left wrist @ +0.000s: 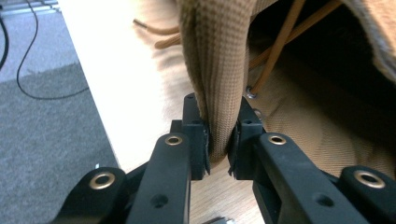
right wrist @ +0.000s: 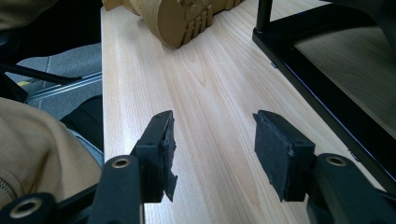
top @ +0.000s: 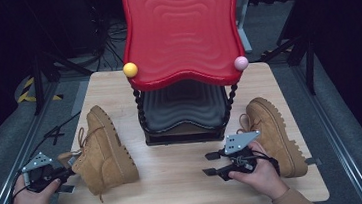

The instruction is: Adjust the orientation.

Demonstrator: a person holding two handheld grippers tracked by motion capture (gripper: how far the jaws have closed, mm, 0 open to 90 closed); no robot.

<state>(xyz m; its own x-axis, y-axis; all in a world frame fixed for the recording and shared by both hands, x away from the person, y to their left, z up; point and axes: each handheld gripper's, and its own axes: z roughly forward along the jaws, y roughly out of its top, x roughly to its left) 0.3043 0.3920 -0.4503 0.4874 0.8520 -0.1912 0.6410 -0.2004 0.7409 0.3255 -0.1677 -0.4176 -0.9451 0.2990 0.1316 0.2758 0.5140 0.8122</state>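
A tan suede boot (top: 104, 148) lies tipped on the left of the wooden table (top: 182, 185), its opening turned toward my left gripper (top: 67, 178). In the left gripper view that gripper (left wrist: 218, 140) is shut on a knit-lined tan flap at the boot's opening (left wrist: 219, 70), both pads pressing it, with laces behind. A second tan boot (top: 273, 132) stands on its sole at the right. Just left of it my right gripper (top: 213, 163) hovers low over the table. Its jaws (right wrist: 212, 149) stand open with bare wood between them, and the tipped boot's sole (right wrist: 182, 18) shows far ahead.
A red wavy-topped rack (top: 182, 31) with twisted black posts and a dark lower shelf (top: 185, 111) stands at the table's middle back. A yellow ball (top: 130, 69) and a pink ball (top: 241, 63) cap its front corners. Its black base frame (right wrist: 317, 74) runs right of my right gripper.
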